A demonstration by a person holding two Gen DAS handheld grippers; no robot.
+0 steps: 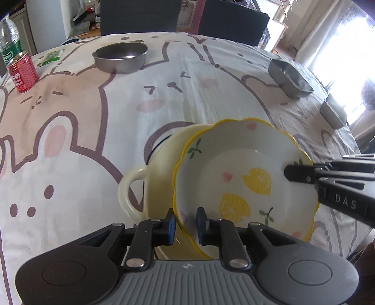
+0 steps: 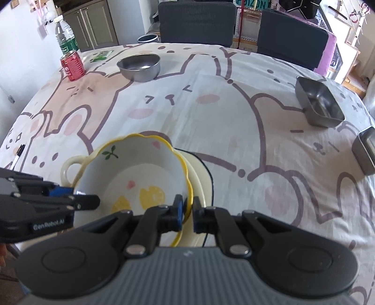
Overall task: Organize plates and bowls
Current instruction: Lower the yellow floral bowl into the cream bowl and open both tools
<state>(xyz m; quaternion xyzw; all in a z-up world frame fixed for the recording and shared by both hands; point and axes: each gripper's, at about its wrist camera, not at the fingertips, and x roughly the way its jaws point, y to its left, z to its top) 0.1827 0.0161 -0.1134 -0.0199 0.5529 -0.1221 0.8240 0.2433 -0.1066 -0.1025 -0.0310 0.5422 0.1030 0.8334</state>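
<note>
A white bowl with a yellow scalloped rim and lemon prints (image 1: 243,178) sits tilted inside a cream dish with a loop handle (image 1: 138,187). It also shows in the right wrist view (image 2: 140,173), over the cream dish (image 2: 70,169). My left gripper (image 1: 185,223) straddles the bowl's near rim, jaws slightly apart around it. My right gripper (image 2: 187,208) straddles the bowl's right rim in the same way. Each gripper shows in the other's view: the right one (image 1: 300,174), the left one (image 2: 82,199).
A round steel bowl (image 2: 139,66) stands far across the bunny-print tablecloth (image 2: 211,122). A square steel tray (image 2: 318,105) and another (image 2: 365,150) are at the right. A red can (image 2: 72,65), a water bottle (image 2: 65,38) and a green packet (image 2: 102,55) stand far left. Dark chairs (image 2: 196,21) line the far edge.
</note>
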